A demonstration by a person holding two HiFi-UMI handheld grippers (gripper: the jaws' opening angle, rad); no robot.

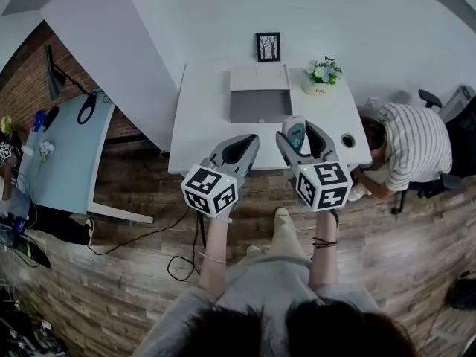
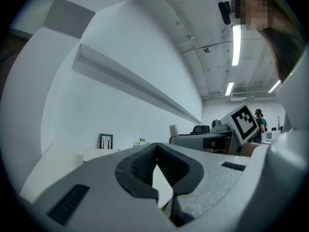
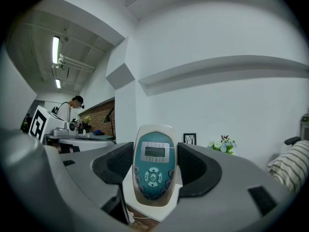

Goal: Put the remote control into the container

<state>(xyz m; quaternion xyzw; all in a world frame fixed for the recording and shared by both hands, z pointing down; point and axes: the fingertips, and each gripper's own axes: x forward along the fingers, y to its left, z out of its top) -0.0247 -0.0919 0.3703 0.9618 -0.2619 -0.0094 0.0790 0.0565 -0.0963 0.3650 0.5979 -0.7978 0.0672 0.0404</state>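
A white surface [image 1: 197, 136] stands against a white wall [image 1: 357, 13] in the upper middle of the head view, with a small framed picture [image 1: 268, 47] at its back edge. A wood-plank floor [image 1: 111, 296] fills the lower frame. At the left are a pale blue table [image 1: 63, 151] and a brick wall [image 1: 26, 76]. Tube lights [image 2: 235, 45] line the ceiling.

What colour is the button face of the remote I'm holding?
Teal, with a pale cream rim; the remote control shows best in the right gripper view.

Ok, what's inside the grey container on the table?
Only its bare grey floor shows in the container; the strip behind its near wall is hidden. The remote control is outside it, held in the right tongs.
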